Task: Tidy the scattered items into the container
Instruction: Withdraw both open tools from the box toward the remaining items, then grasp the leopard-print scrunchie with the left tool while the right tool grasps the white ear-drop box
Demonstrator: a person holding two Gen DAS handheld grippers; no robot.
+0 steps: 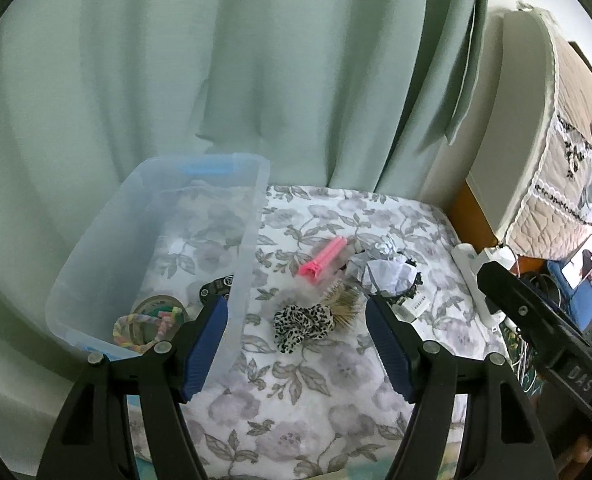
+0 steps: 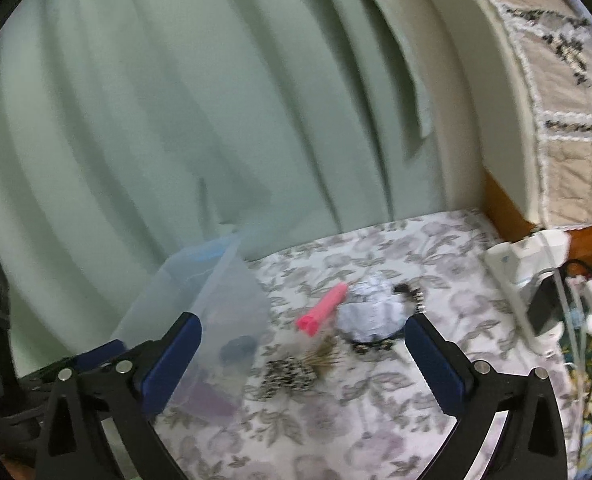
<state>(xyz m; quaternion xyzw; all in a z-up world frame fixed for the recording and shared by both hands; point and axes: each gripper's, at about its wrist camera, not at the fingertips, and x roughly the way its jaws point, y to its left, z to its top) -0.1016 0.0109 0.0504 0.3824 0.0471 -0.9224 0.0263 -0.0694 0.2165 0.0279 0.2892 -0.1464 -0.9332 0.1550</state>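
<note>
A clear plastic bin (image 1: 252, 216) stands at the left on the floral sheet; it holds a tape roll (image 1: 158, 304), a coloured braided band (image 1: 136, 326) and a black item (image 1: 216, 286). Beside it lie a leopard scrunchie (image 1: 302, 322), a bundle of toothpicks (image 1: 342, 304), a pink clip (image 1: 322, 260) and crumpled paper (image 1: 380, 270). My left gripper (image 1: 296, 312) is open and empty, just before the scrunchie. My right gripper (image 2: 302, 336) is open and empty, near the same pile: scrunchie (image 2: 288, 372), pink clip (image 2: 324, 310), paper (image 2: 370, 316). The bin also shows in the right wrist view (image 2: 216, 276).
A green curtain (image 1: 216, 80) hangs behind the bed. A white power strip (image 1: 476, 276) with cables lies at the right edge, next to a wooden headboard (image 1: 472, 216) and a phone (image 1: 584, 262). The right gripper's arm (image 1: 544, 328) shows at right.
</note>
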